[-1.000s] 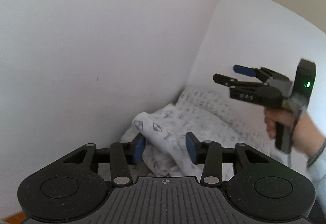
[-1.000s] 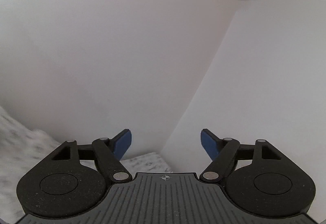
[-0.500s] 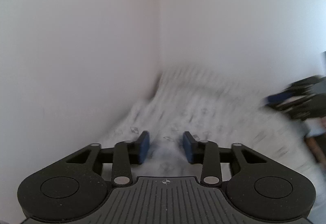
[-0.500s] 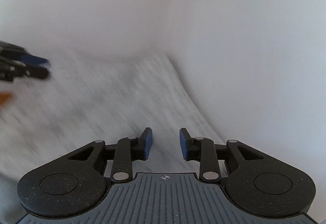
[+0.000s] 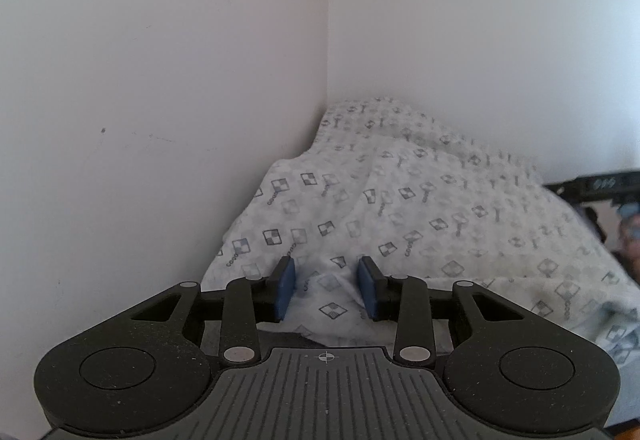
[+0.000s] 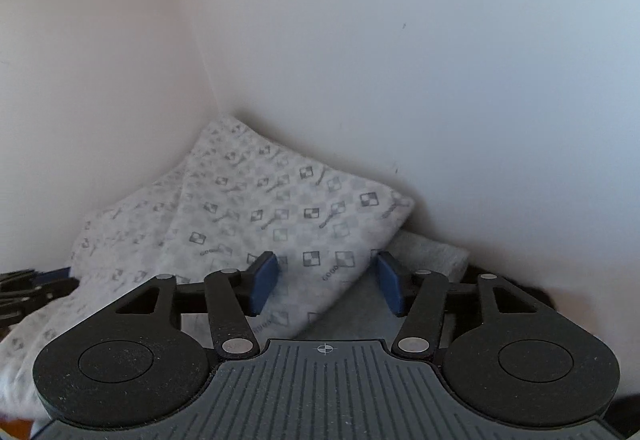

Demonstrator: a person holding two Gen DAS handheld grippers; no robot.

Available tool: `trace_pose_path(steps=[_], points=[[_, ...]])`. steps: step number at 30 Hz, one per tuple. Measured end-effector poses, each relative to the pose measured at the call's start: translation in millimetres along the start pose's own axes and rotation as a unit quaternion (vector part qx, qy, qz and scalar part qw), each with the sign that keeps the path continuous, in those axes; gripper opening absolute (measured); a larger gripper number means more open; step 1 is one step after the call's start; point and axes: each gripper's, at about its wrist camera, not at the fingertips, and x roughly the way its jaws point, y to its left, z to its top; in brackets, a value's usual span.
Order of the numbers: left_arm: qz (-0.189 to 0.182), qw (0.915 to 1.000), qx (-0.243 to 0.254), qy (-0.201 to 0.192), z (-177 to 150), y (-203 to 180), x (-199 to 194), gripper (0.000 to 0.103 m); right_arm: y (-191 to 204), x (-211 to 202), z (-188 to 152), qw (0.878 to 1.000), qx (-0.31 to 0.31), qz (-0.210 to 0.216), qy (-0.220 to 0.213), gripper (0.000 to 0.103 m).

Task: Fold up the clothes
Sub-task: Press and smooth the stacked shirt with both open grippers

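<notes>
A white cloth (image 5: 420, 208) printed with grey checked diamonds lies spread in the corner of two white walls. My left gripper (image 5: 327, 286) is low over its near edge; the blue pads stand apart with a wrinkle of the cloth between them, not pressed. In the right wrist view the same cloth (image 6: 280, 216) shows a folded corner. My right gripper (image 6: 326, 280) hovers over that slanting edge and its jaws are opening, the cloth lying loose between them. Each gripper shows at the edge of the other's view: right gripper (image 5: 580, 196), left gripper (image 6: 32, 288).
White walls (image 5: 160, 80) close the corner right behind the cloth. A pale grey folded fabric (image 6: 432, 252) lies under the cloth's right corner, on a dark surface (image 6: 504, 280). Part of a person's hand (image 5: 628, 240) shows blurred at the right edge.
The bunched cloth now lies spread out. My right gripper dropped from facing the wall down to the cloth's edge; its jaws narrowed, then widened. My left jaws stand narrower than a second ago.
</notes>
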Motion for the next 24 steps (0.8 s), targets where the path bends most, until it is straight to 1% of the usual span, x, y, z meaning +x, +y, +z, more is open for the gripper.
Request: trace_pose_path(steps=[2,3,4,5,7,9,10,12,13,14,15,16,20,22,23,24], points=[[-0.004,1.0000,0.001,0.000,1,1,1,0.038,15,4,0,0.999,-0.042,-0.013,-0.007,0.055],[-0.004,1.0000,0.001,0.001,2,1,2,0.038,22,5,1,0.998,-0.063,-0.021,-0.011,0.037],[-0.003,1.0000,-0.001,0.002,4,0,3,0.038,27,2,4,0.996,-0.085,-0.035,-0.018,0.021],[-0.003,1.0000,-0.002,0.003,5,0,-2,0.038,31,-1,7,0.993,-0.107,-0.050,-0.025,0.015],[-0.002,1.0000,0.000,-0.006,9,-1,-8,0.039,41,-7,12,0.985,-0.151,-0.077,-0.039,0.009],[-0.003,0.9998,0.005,-0.020,10,-1,-20,0.039,50,-12,18,0.975,-0.192,-0.103,-0.049,0.010],[-0.004,0.9995,0.006,-0.030,11,0,-23,0.039,53,-8,17,0.974,-0.198,-0.106,-0.036,0.012],[-0.007,0.9988,0.008,-0.049,13,1,-29,0.039,62,-7,14,0.968,-0.216,-0.126,-0.012,0.020],[-0.011,0.9984,0.006,-0.055,14,3,-30,0.041,66,-15,11,0.967,-0.218,-0.130,-0.019,0.027],[-0.016,0.9982,0.005,-0.057,14,5,-31,0.042,71,-22,9,0.966,-0.219,-0.132,-0.026,0.031],[-0.014,0.9984,0.006,-0.055,14,6,-30,0.042,75,-32,7,0.969,-0.211,-0.124,-0.033,0.034],[-0.013,0.9986,0.006,-0.052,13,7,-29,0.042,78,-46,6,0.972,-0.204,-0.111,-0.038,0.034],[-0.020,0.9996,0.001,-0.020,10,11,-14,0.042,118,-67,-7,0.982,-0.185,-0.017,-0.021,0.034],[-0.017,0.9998,0.004,-0.005,8,12,-8,0.042,144,-77,-18,0.982,-0.184,0.024,-0.013,0.035],[-0.016,0.9998,0.006,-0.001,8,12,-6,0.042,157,-81,-24,0.981,-0.189,0.039,-0.008,0.035],[-0.016,0.9998,0.008,0.003,8,12,-4,0.042,169,-83,-31,0.979,-0.197,0.046,0.001,0.035]])
